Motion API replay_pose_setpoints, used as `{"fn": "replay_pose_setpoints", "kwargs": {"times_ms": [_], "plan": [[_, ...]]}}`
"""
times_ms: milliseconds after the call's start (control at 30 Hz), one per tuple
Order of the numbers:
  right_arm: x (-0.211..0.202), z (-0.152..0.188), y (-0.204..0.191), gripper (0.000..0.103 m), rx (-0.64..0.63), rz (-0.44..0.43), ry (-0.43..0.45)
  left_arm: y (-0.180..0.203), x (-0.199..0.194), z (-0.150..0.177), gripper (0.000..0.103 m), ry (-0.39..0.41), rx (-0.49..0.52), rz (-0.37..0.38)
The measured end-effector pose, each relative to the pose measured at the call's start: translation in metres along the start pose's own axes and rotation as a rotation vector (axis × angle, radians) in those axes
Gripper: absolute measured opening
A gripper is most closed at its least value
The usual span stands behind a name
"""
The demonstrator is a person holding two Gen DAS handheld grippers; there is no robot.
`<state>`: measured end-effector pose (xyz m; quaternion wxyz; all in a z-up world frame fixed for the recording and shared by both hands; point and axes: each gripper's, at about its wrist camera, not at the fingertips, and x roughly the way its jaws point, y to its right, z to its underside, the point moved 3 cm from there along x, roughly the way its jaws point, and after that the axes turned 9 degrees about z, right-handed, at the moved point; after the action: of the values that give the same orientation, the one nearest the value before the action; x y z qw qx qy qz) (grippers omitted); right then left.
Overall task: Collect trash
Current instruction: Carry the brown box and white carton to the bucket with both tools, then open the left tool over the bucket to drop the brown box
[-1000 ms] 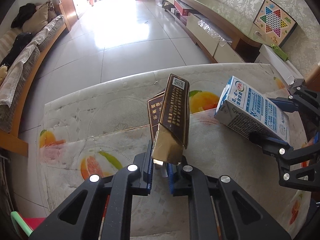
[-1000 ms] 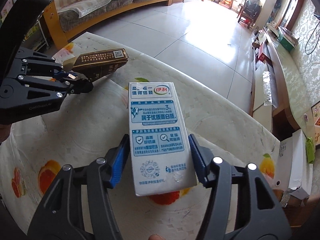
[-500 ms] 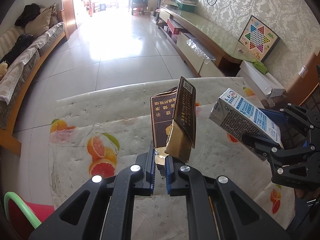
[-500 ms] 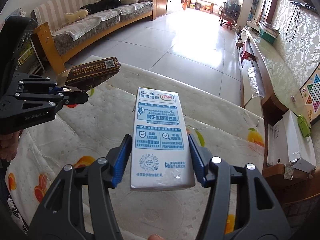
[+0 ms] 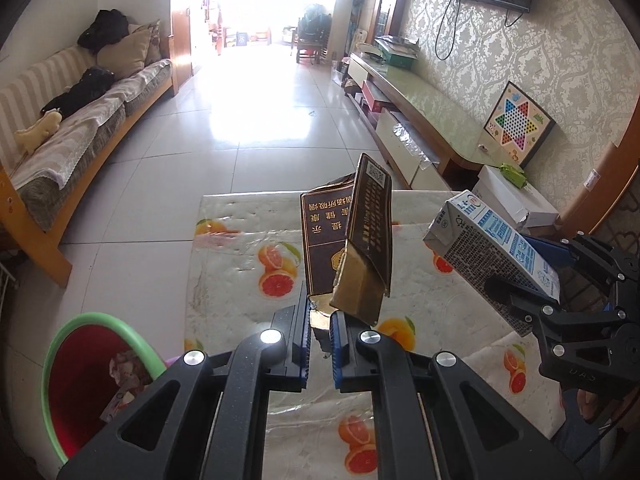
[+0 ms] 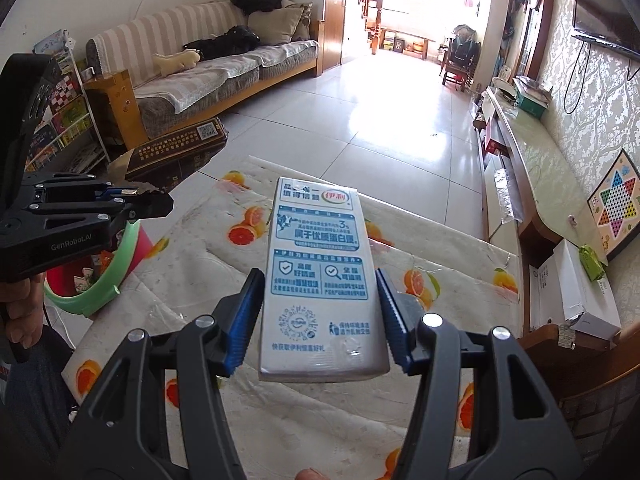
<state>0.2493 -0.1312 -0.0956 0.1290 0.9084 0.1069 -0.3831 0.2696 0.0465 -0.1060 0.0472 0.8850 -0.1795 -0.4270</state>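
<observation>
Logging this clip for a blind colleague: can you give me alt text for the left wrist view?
The left tongs pinch a torn brown cigarette carton above a table with a fruit-print cloth. At right, the right tongs hold a blue and white milk carton; a red bin with a green rim stands at lower left.

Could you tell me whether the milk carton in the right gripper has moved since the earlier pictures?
Yes. The milk carton, clamped in the right gripper, has risen away from the fruit-print tablecloth, which now sits lower and smaller beneath it.
</observation>
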Motion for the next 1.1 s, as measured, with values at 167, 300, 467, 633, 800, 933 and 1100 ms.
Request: {"fn": "replay_pose_setpoints", "kwargs": {"times_ms": [167, 300, 467, 633, 800, 933, 1100], "plan": [[-0.012, -0.006, -0.044, 0.054, -0.023, -0.049, 0.011, -0.048, -0.041, 0.026, 0.006, 0.022, -0.081, -0.081], [-0.014, -0.011, -0.085, 0.054, -0.06, -0.089, 0.016, -0.088, -0.068, 0.047, 0.006, 0.028, -0.144, -0.131], [-0.01, -0.016, -0.133, 0.054, -0.093, -0.139, 0.011, -0.132, -0.089, 0.068, 0.006, 0.025, -0.206, -0.186], [-0.011, -0.023, -0.176, 0.054, -0.127, -0.183, 0.023, -0.17, -0.094, 0.088, 0.006, 0.002, -0.285, -0.194], [-0.005, -0.028, -0.21, 0.054, -0.158, -0.211, 0.005, -0.194, -0.093, 0.106, 0.011, -0.026, -0.335, -0.193], [-0.001, -0.031, -0.232, 0.054, -0.189, -0.228, -0.002, -0.202, -0.104, 0.112, 0.055, 0.028, -0.36, -0.206], [0.004, -0.036, -0.253, 0.054, -0.215, -0.243, -0.007, -0.214, -0.119, 0.118, 0.063, 0.071, -0.384, -0.23]]}}
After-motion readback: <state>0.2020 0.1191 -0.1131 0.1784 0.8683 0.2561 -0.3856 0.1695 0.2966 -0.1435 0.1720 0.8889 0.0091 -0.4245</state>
